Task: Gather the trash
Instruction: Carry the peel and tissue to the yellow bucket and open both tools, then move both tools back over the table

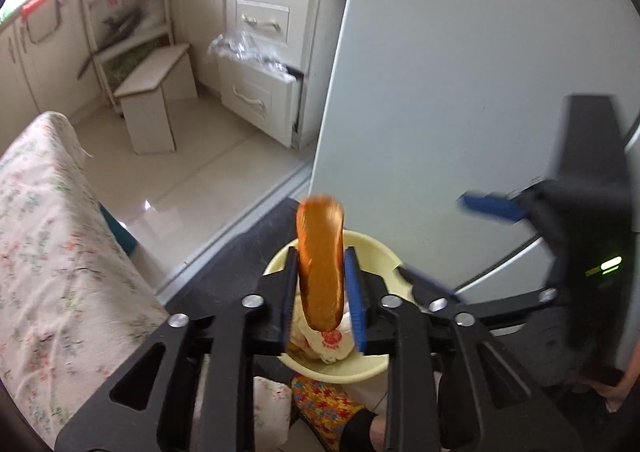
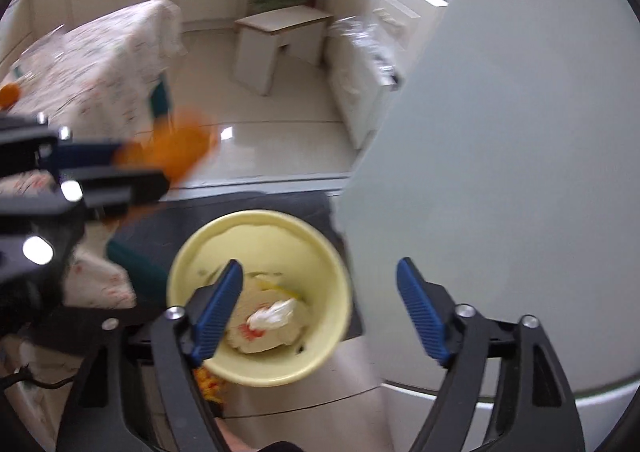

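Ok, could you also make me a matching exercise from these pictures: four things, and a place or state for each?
Things:
1 orange wrapper
2 yellow bin
3 right gripper
4 white stool

Places or states:
a stands beside the drawers
b open, nothing between its fingers
c has crumpled paper inside
d between the fingers of the left gripper

Pairs: 1-d, 2-c, 3-b, 4-a

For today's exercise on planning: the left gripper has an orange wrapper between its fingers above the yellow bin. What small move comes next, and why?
Probably open the left gripper wider: the crumpled orange wrapper hangs above the round yellow plastic bin, so it should drop in.
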Demonstrator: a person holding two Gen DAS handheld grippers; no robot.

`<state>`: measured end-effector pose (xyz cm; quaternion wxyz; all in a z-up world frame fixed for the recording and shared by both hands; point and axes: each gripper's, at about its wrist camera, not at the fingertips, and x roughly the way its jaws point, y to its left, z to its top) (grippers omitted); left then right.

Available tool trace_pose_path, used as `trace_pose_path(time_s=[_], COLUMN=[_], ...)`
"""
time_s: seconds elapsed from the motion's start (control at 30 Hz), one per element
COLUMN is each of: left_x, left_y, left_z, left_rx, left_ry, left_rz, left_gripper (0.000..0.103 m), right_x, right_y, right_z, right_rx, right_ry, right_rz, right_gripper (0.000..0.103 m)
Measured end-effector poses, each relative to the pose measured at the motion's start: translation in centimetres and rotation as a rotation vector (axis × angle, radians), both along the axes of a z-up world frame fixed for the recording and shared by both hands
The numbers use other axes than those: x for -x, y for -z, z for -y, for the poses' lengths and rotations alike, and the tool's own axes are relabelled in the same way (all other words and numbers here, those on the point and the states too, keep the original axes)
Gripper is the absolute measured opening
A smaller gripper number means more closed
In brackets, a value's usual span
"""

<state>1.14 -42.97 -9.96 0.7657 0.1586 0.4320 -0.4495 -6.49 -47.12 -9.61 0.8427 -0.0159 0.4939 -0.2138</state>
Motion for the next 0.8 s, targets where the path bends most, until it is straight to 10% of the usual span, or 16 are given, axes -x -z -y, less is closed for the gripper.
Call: trace_pose_path(time_s=[0.17, 0.37, 0.57, 0.8], left_x=[-0.6, -0.3, -2.8, -10.2], left_y=[1.1, -2.6, -5.1, -1.3], left_z=[0.4, -4.3, -18.1, -33.0], left_rx=[-0.019, 0.027, 0.005, -0.138], left_ry=[-0.006, -0.093, -0.374, -0.669], left_rz=[-0.06, 0.091, 0.27, 0.169], left_gripper=[0.046, 0.061, 0.082, 0.083], right_x=[1.5, 1.4, 0.1, -3.3], right_y=[-1.5, -3.5, -6.1, -7.2], right_z=[0.7, -1.0, -5.9, -14.2], right_rx=[0.041, 0.024, -0.112, -0.206], right_ry=[0.062, -0.012, -0.165, -0.364], right_rz=[0.051, 0.142, 0.284, 0.296], right_gripper=[0.086, 0.087, 0.091, 0.091])
